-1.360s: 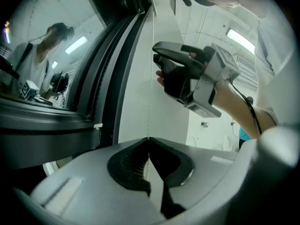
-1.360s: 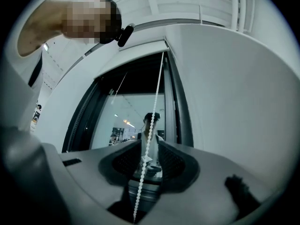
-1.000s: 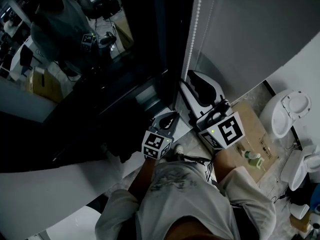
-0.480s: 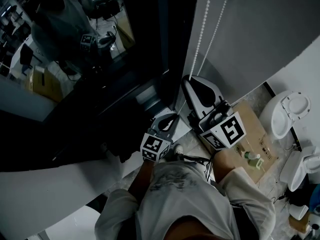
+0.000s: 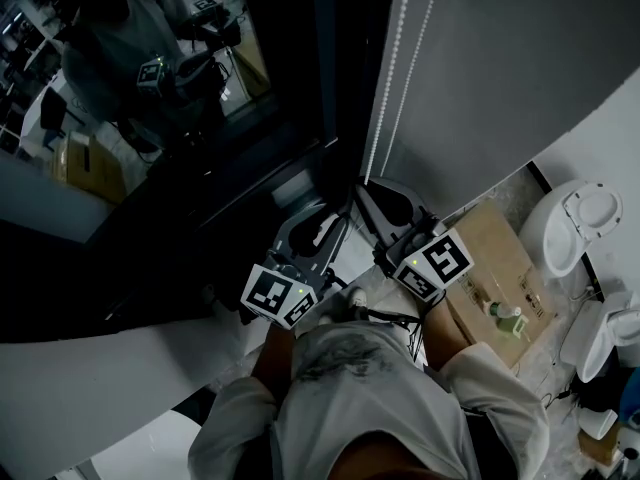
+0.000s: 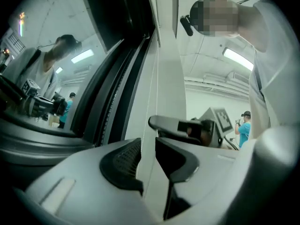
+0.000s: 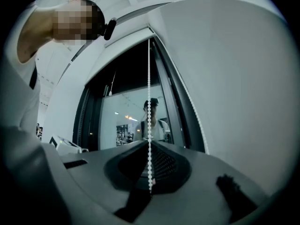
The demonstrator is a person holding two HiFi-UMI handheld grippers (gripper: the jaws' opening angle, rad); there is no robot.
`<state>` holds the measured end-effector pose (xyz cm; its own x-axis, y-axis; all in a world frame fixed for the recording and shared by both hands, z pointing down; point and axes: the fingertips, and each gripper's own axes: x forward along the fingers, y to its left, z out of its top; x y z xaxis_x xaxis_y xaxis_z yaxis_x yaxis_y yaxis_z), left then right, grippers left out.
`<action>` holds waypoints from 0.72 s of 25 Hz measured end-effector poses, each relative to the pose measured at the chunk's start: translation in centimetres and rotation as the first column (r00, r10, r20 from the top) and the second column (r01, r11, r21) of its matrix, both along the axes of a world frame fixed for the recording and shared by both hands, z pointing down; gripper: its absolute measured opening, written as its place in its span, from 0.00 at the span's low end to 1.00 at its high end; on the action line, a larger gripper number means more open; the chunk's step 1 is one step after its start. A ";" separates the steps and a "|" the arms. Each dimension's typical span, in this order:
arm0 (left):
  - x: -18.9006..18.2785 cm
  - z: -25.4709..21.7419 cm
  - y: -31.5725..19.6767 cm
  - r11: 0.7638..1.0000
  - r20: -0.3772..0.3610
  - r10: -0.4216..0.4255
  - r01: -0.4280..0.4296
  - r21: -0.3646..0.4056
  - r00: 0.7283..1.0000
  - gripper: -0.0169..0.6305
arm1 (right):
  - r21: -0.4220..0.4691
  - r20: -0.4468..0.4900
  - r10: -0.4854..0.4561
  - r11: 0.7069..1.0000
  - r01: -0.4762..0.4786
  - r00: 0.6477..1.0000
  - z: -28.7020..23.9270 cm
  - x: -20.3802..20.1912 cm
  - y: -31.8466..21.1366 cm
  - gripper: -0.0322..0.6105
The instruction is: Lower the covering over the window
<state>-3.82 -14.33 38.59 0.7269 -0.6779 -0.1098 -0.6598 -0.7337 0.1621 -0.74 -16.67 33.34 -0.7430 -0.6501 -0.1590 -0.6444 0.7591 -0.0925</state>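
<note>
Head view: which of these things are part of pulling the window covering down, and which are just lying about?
In the job:
- bead chain
- grey blind
- window
- right gripper, jaws just closed on the bead chain
- left gripper, jaws just opening, a chain strand loose between them

Lying about:
- cardboard box
- green bottle

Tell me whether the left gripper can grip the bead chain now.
Probably yes: the fingers of the left gripper have just been opening, and a strand of the bead chain appears to run between them, with nothing in the way.
</note>
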 end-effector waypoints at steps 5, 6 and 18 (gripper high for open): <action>0.4 -3.9 -0.7 0.997 0.000 0.009 -0.009 0.080 1.000 0.18 | -0.044 -0.033 -0.005 0.999 0.004 0.999 2.5 -0.5 0.5 0.09; 0.6 -4.6 -0.8 0.995 0.001 0.011 -0.011 0.096 1.000 0.18 | -0.050 -0.042 -0.007 0.999 0.005 0.999 2.9 -0.6 0.6 0.09; 3.6 -9.4 -1.9 0.974 0.006 0.054 -0.054 0.218 0.999 0.05 | -0.107 -0.065 -0.030 0.994 0.023 0.997 6.2 -2.0 1.9 0.09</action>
